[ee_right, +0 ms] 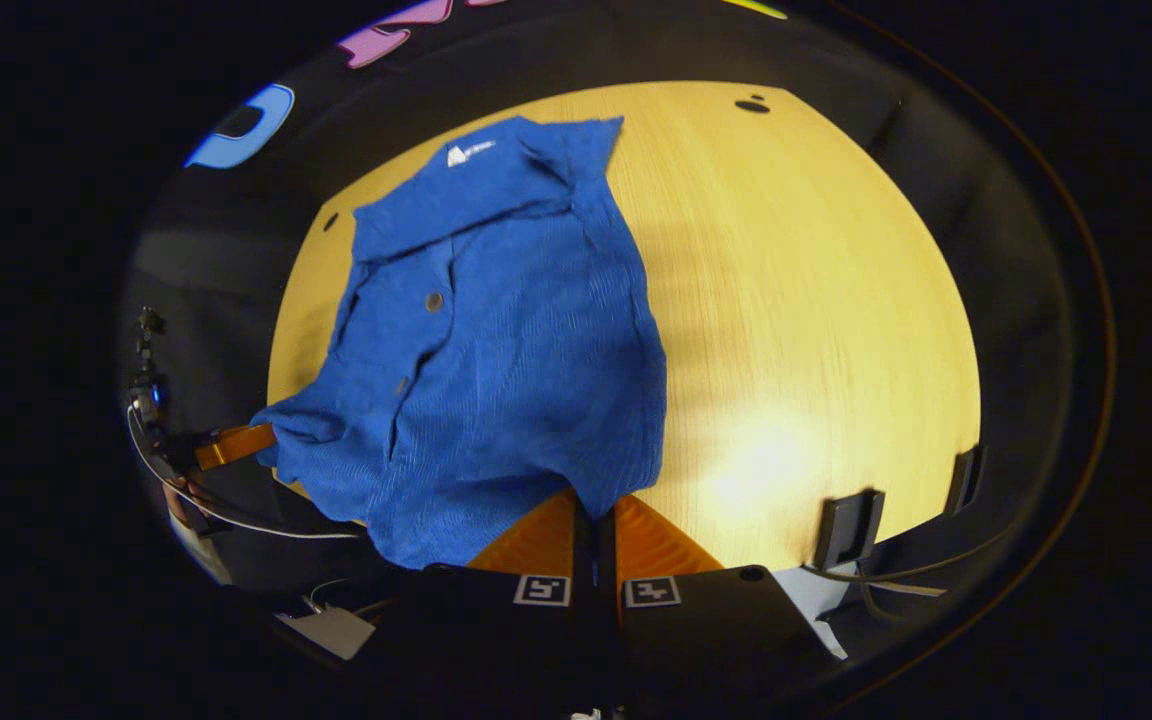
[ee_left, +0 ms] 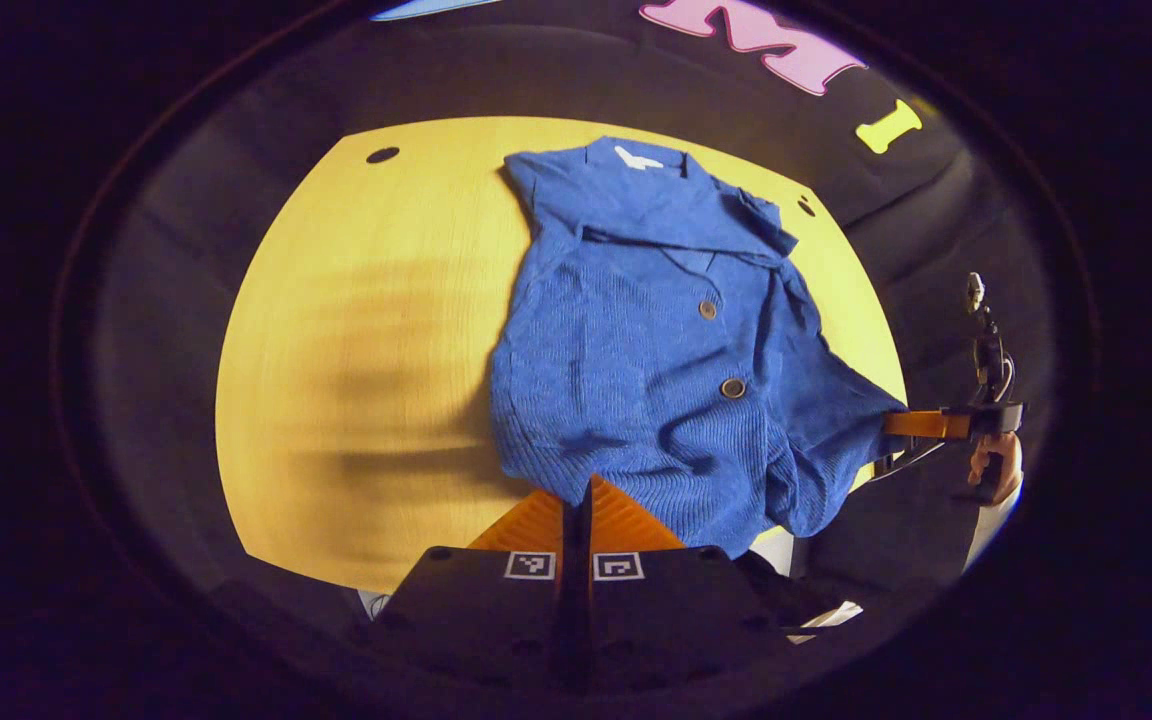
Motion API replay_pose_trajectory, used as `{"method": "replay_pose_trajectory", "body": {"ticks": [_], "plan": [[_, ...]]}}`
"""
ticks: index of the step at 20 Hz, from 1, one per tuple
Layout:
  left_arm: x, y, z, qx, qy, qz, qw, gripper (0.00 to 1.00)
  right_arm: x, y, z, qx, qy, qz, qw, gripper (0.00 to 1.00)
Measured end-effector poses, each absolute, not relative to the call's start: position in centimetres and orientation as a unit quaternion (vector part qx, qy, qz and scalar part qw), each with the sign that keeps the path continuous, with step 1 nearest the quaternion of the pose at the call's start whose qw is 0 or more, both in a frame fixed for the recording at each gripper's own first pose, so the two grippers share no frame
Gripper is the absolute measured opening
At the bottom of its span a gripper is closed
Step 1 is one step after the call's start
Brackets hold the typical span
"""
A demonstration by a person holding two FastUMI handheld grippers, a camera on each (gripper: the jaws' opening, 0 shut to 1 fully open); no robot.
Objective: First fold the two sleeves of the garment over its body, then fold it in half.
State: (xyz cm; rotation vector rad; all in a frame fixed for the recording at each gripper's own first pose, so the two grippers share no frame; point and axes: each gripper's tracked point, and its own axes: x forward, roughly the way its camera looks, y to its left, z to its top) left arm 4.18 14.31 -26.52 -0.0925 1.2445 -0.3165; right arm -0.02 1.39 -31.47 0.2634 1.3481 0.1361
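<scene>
Garment (ee_left: 656, 340): blue knit cardigan with buttons, lying on your yellow wooden table (ee_left: 356, 340). In the left gripper view it sits right of the table's centre, collar at 12 o'clock, hem at 6 o'clock. White neck tag (ee_left: 638, 157) shows at the collar. Two buttons (ee_left: 733, 388) run down the front. The top part looks folded over across the chest.

Your left gripper (ee_left: 577, 492) is at 6 o'clock in its own view, fingers pressed together with no gap showing, tips right at the hem edge. Fabric drapes over the tips, so a pinch on the hem looks likely, but the contact itself is hidden.

Your right gripper (ee_left: 911, 424) shows at 3 o'clock in the left gripper view, at the table's edge, tip buried in the cardigan's lower corner, which is pulled out toward it. Your hand (ee_left: 996, 465) holds it just past the table.

In the right gripper view the cardigan (ee_right: 496, 340) lies left of centre, collar at 12 o'clock, tag (ee_right: 466, 153) visible. Your right gripper (ee_right: 594, 518) sits at 6 o'clock, fingers closed tight together, hem edge overlapping the tips. Your left gripper (ee_right: 236, 445) shows at 9 o'clock, its tip in the bunched lower corner of the fabric. Bare table (ee_right: 816, 330) spreads from 1 to 4 o'clock. Black clips (ee_right: 848, 528) sit on the table's near edge at 4 o'clock.
</scene>
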Motion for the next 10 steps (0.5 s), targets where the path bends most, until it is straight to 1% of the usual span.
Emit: {"method": "replay_pose_trajectory", "body": {"ticks": [3, 6, 8, 10], "plan": [[9.9, 15.7, -22.4, -0.037, 0.539, -0.138, 0.83, 0.0, 6.1, 0.9, -27.1, 0.131, 0.566, 0.069, 0.811, 0.05], [15.8, 17.0, -18.1, -0.063, 0.501, -0.118, 0.855, 0.0, 12.9, 0.3, -23.5, 0.126, 0.517, 0.073, 0.844, 0.05], [19.0, 16.9, -16.2, -0.086, 0.493, -0.104, 0.86, 0.0, 18.4, 0.2, -21.9, 0.126, 0.489, 0.072, 0.86, 0.05], [22.5, 16.8, -15.5, -0.08, 0.485, -0.089, 0.866, 0.0, 23.5, -0.1, -21.4, 0.115, 0.475, 0.071, 0.869, 0.05]]}}
